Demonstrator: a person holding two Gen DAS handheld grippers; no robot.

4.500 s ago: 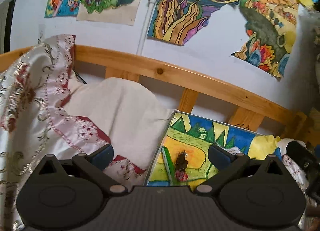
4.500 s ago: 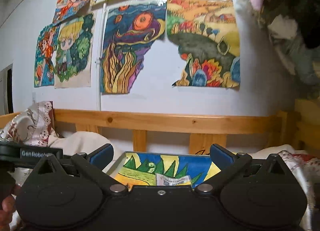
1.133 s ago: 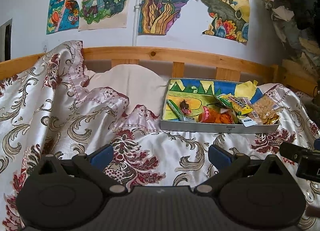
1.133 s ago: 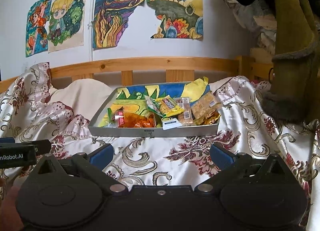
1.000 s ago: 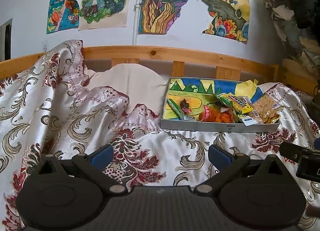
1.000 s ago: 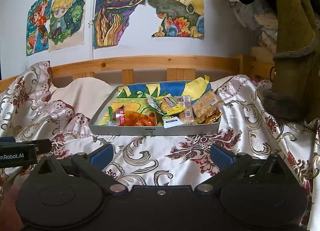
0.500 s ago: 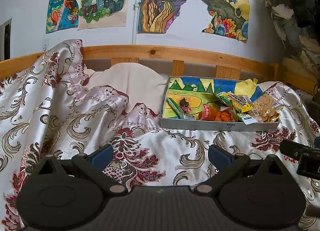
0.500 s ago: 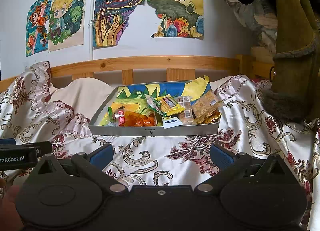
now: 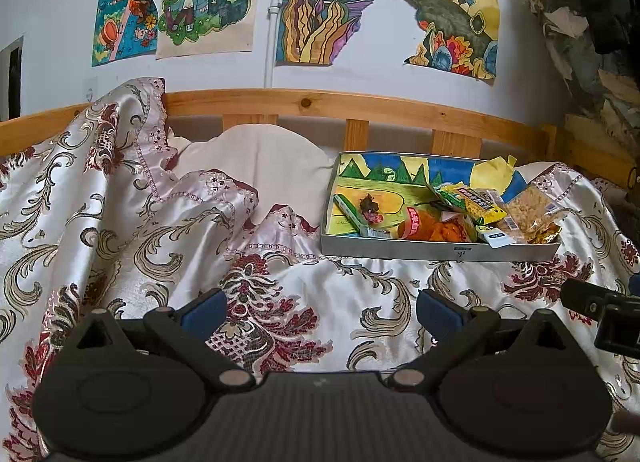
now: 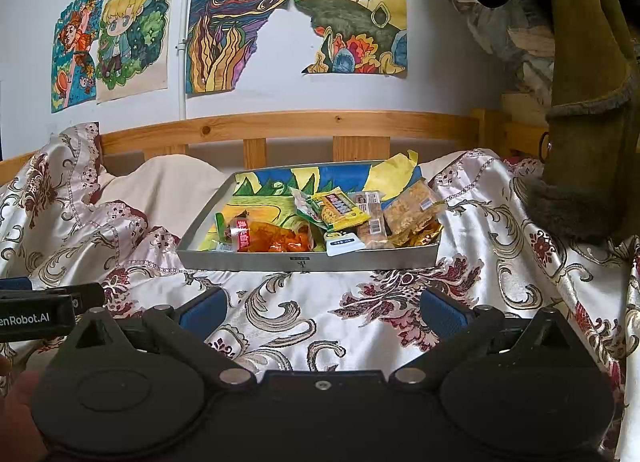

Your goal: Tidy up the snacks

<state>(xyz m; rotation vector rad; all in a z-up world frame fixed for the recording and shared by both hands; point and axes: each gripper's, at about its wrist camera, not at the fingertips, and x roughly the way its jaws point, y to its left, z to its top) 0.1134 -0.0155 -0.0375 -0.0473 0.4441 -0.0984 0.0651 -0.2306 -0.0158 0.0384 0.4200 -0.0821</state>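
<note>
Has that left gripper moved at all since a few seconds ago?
Yes. The left gripper has backed away from the tray; against the wooden rail, the tray now sits far off.

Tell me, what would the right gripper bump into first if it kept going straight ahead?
Probably the patterned blanket, then the grey front wall of the snack tray. The open right gripper points at it, but depth is hard to judge.

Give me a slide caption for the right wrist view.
Open right tongs hover over the patterned bedspread, facing a grey tray heaped with snack packets.
</note>
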